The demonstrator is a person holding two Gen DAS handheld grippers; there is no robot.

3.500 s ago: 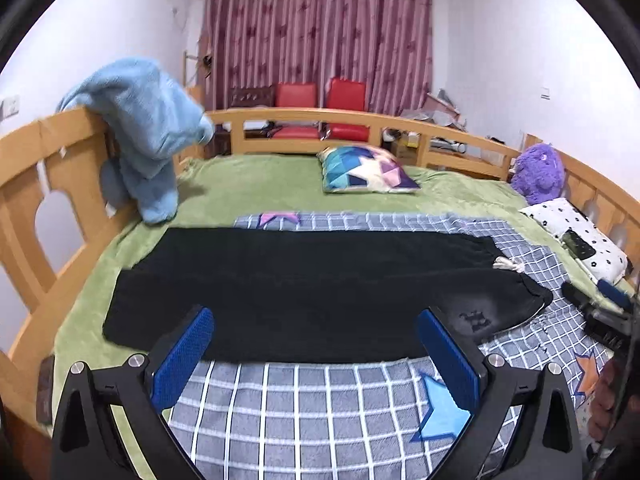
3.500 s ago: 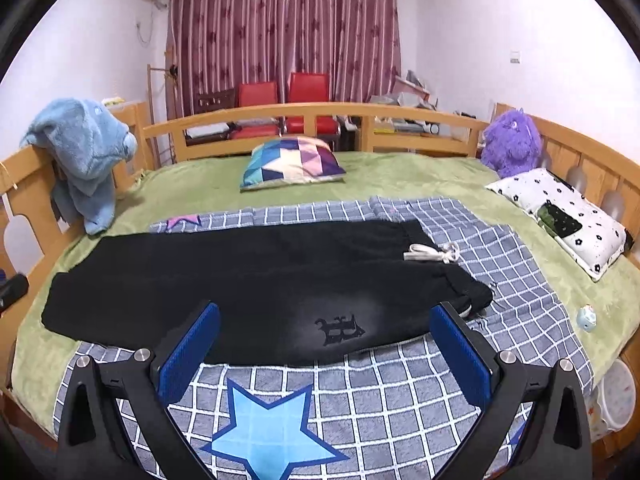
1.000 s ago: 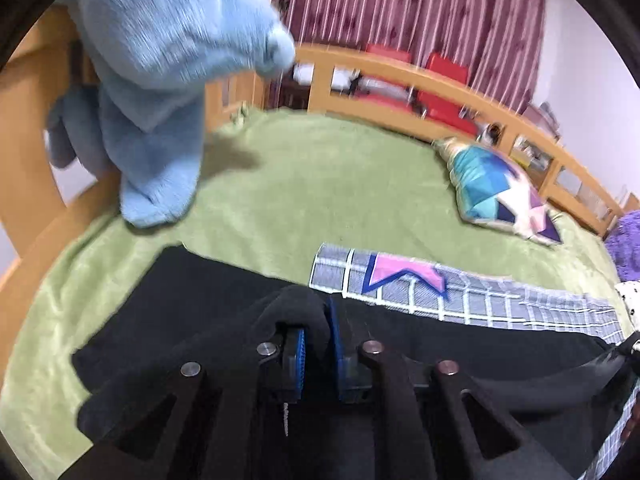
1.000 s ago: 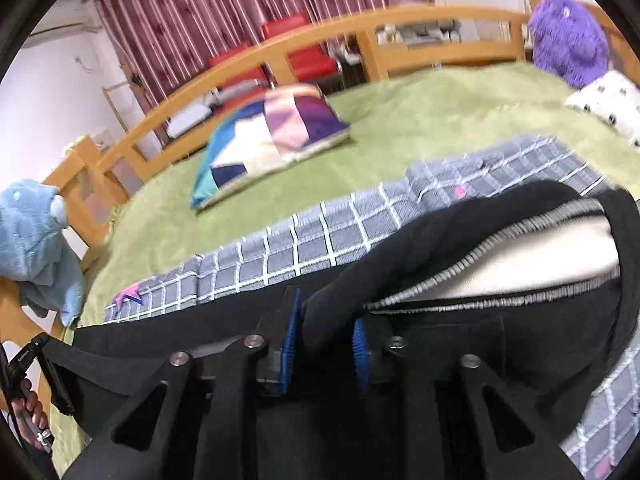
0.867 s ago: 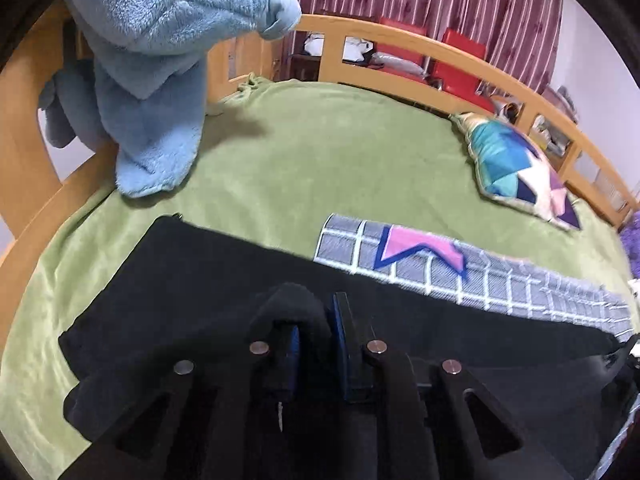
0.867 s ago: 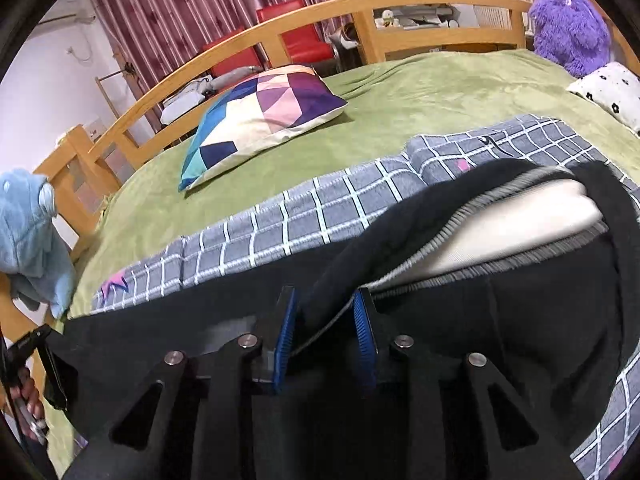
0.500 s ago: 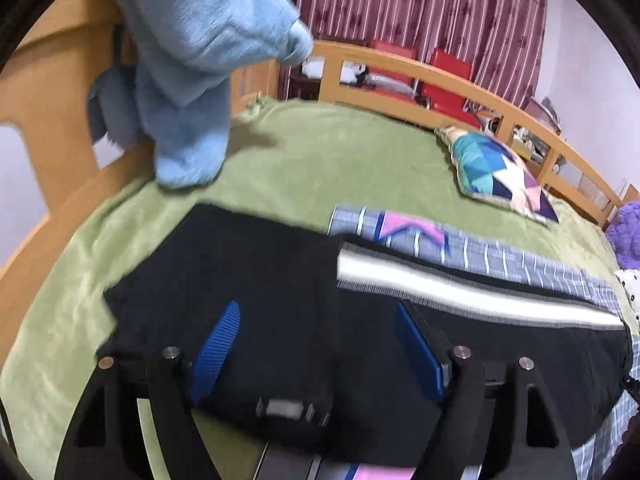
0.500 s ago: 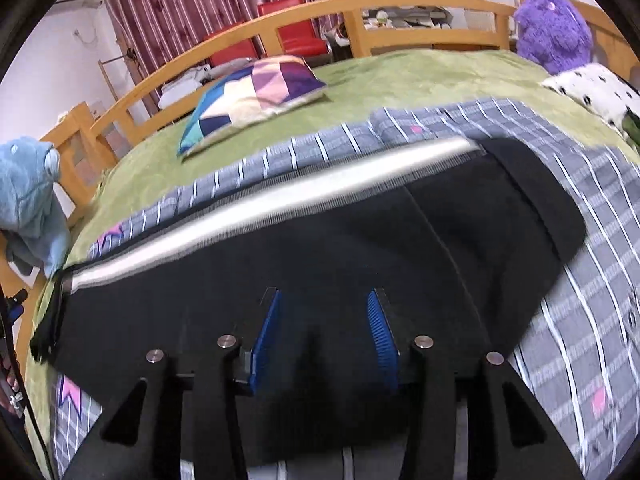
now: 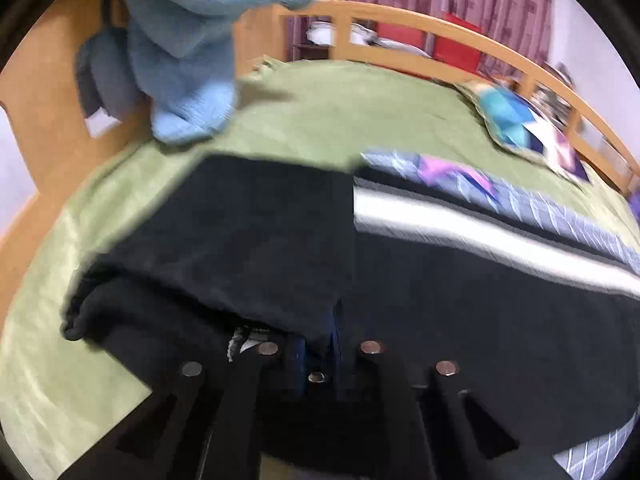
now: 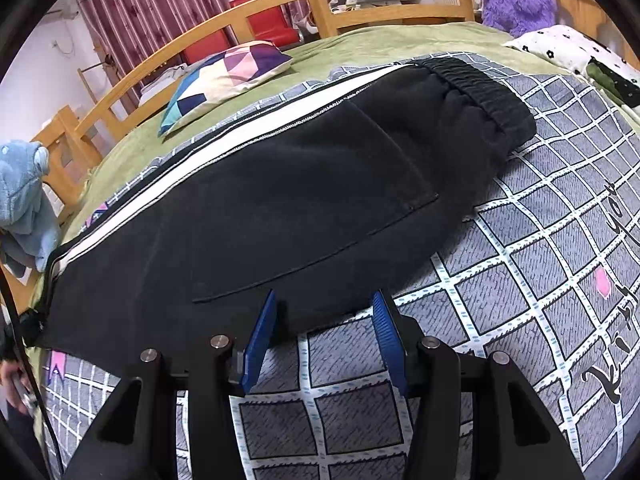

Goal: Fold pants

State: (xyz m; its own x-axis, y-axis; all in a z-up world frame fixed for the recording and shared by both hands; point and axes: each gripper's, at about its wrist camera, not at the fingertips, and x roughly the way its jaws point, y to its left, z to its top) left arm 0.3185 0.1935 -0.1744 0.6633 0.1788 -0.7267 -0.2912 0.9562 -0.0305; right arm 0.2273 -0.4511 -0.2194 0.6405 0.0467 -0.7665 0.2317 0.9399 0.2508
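The whole left wrist view is smeared with motion blur, so the patterned pillow (image 9: 524,128) and the blue plush toy (image 9: 188,40) lose their detail, and the toy's top runs off the upper edge. Black pants (image 9: 248,248) fabric bunches over the left gripper (image 9: 318,344), hiding most of its blue pads. In the right wrist view, the pants (image 10: 288,200) leg end is cut off at the left rim. The checked blanket's (image 10: 560,264) black lettering is partly cut off at the right edge, unreadable.

Black cursive lettering on the checked blanket (image 10: 560,264), at about four o'clock; fragmentary, distorted, and not legible as words.
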